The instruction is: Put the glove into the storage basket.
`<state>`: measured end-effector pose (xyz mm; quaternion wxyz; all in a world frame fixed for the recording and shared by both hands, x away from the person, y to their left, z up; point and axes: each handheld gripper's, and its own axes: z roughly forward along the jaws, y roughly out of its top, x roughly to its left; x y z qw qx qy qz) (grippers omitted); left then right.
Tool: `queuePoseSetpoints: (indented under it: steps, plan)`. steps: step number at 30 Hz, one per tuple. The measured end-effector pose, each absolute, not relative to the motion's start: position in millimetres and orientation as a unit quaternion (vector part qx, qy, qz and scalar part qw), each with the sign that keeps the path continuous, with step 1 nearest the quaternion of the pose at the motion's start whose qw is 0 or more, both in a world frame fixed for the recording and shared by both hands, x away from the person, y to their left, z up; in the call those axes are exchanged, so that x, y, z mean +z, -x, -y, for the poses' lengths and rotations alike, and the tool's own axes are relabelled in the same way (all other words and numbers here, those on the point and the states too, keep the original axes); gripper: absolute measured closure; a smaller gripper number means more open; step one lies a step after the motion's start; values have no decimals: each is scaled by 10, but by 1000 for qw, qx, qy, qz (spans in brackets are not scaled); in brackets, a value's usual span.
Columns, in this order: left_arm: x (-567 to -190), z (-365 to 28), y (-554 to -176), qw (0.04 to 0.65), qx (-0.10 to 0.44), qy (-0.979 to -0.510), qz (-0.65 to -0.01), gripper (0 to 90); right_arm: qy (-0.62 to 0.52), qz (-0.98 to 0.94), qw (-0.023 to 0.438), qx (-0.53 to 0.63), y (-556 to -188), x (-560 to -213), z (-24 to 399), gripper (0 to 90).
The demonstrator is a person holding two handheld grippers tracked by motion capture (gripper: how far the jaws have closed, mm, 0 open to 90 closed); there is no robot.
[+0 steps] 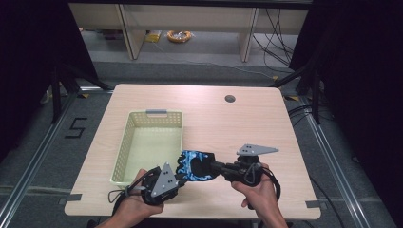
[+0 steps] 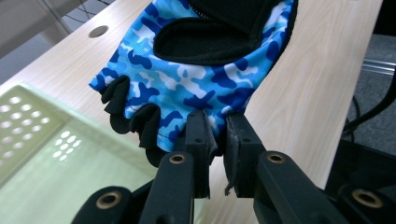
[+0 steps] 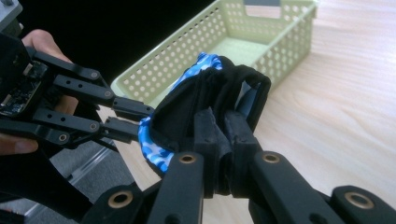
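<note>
A fingerless glove (image 1: 196, 166) in blue camouflage with black lining hangs above the table's near edge, stretched between both grippers. My left gripper (image 1: 178, 180) is shut on its blue finger end (image 2: 196, 93), jaws pinching the fabric edge. My right gripper (image 1: 217, 167) is shut on the black cuff (image 3: 219, 95), bunched between its pads. In the right gripper view the left gripper (image 3: 135, 119) reaches in from the left and clamps the blue edge of the glove. The glove's short black finger stubs (image 2: 128, 112) hang over the basket's near corner.
A pale green perforated basket (image 1: 124, 145) stands on the table's left half, just behind the left hand. The wooden table (image 1: 266, 128) has a round cable hole (image 1: 230, 99) at the back right. Shelving legs and a coil of yellow cable (image 1: 178, 35) lie beyond the far edge.
</note>
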<state>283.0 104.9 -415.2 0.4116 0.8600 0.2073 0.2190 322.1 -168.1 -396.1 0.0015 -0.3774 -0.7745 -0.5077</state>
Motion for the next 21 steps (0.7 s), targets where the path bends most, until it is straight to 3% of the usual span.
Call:
queuePoseSetpoints:
  steps: [10,21]
  plan:
    - [-4106,-1408,-2903,402,234,-853,-237,800,345,799,2,-492,-3423,-3827,1237,856]
    - [-4115,-1798,-3059,374,228,-859,-263,799,347,808,33,-475,-3657,-3873,795,856]
